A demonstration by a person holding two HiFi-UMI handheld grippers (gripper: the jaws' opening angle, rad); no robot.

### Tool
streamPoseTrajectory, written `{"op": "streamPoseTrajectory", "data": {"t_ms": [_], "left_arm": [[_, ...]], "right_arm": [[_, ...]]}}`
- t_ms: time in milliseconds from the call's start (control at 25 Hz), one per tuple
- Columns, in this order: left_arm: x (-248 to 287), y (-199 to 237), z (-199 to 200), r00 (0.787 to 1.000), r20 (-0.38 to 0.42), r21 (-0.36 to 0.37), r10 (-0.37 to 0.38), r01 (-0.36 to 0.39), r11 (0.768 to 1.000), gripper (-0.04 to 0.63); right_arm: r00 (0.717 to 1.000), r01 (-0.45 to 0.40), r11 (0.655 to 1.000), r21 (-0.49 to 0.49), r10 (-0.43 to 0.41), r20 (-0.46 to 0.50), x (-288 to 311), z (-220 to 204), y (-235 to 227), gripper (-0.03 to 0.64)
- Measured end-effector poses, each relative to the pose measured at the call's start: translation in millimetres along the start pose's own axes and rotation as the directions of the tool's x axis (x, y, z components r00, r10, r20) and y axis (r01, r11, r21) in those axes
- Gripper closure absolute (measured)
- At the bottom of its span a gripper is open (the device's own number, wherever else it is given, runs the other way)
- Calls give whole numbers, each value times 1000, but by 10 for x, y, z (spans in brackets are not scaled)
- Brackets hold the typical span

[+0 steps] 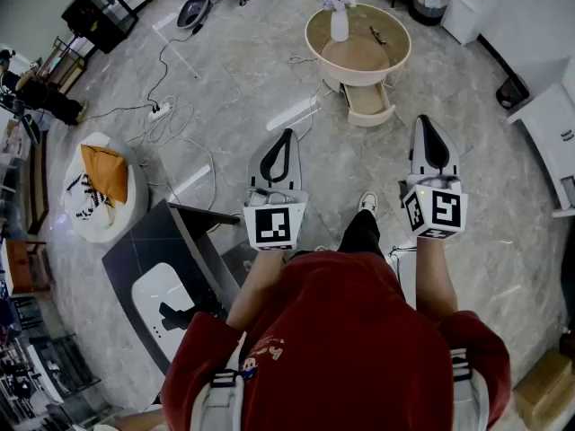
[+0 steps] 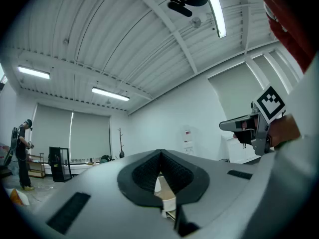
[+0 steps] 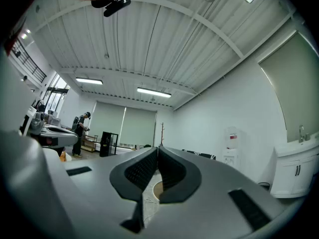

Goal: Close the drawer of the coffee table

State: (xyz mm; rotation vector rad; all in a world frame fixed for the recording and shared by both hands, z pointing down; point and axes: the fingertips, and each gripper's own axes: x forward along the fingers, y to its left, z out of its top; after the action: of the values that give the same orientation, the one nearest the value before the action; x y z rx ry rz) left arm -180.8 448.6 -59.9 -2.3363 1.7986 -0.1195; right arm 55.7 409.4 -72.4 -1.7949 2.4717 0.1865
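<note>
The round cream coffee table stands on the floor well ahead of me, with its drawer pulled out toward me. Both grippers are held level in the air, far short of the table. The left gripper has its jaws together with nothing between them. The right gripper is likewise shut and empty, pointing a little right of the drawer. In the left gripper view the left gripper shows closed tips, with a bit of the table seen through the gap below. The right gripper looks the same in its own view.
A white vase with flowers stands on the table top. A white round seat with an orange cushion is at left, near a dark glass stand. Cables and a power strip lie on the floor. White cabinets line the right side. A person stands far off.
</note>
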Motion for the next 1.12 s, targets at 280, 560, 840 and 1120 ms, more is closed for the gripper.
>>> {"op": "streamPoseTrajectory", "data": {"t_ms": [280,560,840,1120], "left_arm": [[120,91,17,999,47,5,-1,0,1000,583],[389,34,-203,998,-50,-28,-31,29,999,583],[1032,-97,-345,994,-90,-31,-58,55,998,583],[1986,-304,-282,993,-84,6,-78,79,997,583]], "right_arm": [[1000,-14,1000,-2,14,-18,112,-35,60,594],[999,25,999,36,-23,-48,297,-233,-123,594],[993,49,997,55,-43,-108,686,-521,-501,592],[991,66,994,88,-55,-124,1296,-720,-1184,592]]}}
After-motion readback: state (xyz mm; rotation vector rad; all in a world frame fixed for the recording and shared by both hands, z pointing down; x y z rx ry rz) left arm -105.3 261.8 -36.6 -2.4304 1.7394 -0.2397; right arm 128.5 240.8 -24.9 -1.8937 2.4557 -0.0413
